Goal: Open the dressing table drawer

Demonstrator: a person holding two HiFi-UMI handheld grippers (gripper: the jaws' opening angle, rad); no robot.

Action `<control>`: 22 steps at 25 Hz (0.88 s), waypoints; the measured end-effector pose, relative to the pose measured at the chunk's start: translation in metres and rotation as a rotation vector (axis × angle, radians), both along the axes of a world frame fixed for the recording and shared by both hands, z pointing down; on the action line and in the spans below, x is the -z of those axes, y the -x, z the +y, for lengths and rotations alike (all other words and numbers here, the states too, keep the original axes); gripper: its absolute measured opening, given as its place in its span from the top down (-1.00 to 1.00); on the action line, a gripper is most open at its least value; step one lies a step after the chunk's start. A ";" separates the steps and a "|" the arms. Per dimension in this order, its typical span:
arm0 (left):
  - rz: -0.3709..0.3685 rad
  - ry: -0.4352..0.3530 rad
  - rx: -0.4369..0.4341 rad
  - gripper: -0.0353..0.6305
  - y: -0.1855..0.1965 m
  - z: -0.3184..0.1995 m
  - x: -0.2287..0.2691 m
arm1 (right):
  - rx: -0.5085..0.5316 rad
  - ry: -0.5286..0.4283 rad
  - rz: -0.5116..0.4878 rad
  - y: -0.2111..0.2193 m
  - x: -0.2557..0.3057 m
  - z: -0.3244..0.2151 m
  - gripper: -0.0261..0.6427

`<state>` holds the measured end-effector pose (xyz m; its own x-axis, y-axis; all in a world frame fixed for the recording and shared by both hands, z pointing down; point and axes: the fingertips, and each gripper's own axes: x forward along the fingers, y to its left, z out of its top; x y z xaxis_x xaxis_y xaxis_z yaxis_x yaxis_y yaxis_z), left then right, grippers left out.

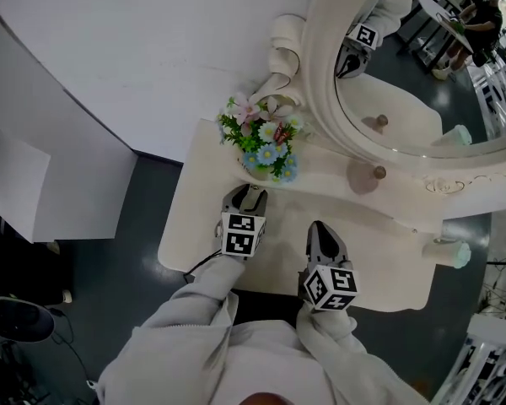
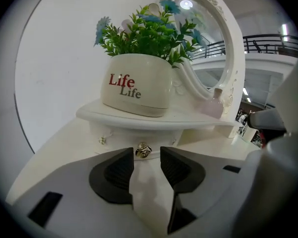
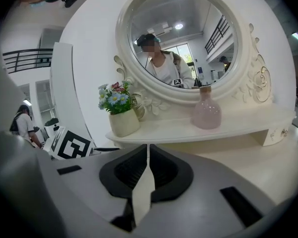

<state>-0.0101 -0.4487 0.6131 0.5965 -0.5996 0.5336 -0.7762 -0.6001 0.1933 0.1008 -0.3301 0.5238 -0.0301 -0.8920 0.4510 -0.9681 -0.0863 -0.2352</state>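
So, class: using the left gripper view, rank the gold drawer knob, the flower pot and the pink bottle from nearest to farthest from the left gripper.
1. The gold drawer knob: straight ahead, just beyond the open fingers.
2. The flower pot: up on the shelf, above the knob.
3. The pink bottle: farther back along the shelf, to the right.

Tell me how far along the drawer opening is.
Done: the left gripper, jaws apart, is lined up with the gold knob. In hand: nothing gripped yet; the knob sits at the jaw tips, apparently untouched. Left: close on the knob and pull the drawer, which looks shut. The right gripper is shut and empty.
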 end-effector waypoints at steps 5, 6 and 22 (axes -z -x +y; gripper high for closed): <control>-0.038 -0.011 0.003 0.49 -0.002 -0.006 0.000 | -0.024 0.011 -0.008 0.000 -0.003 0.008 0.80; -0.044 -0.015 0.005 0.59 -0.001 -0.007 -0.001 | -0.030 0.012 -0.009 0.000 -0.003 0.010 0.80; -0.031 0.012 -0.035 0.59 0.005 0.005 -0.006 | -0.067 0.010 -0.043 0.000 -0.006 0.031 0.80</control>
<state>-0.0152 -0.4435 0.6189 0.6003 -0.5719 0.5590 -0.7602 -0.6251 0.1768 0.1007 -0.2992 0.5297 0.0102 -0.8879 0.4599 -0.9491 -0.1534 -0.2751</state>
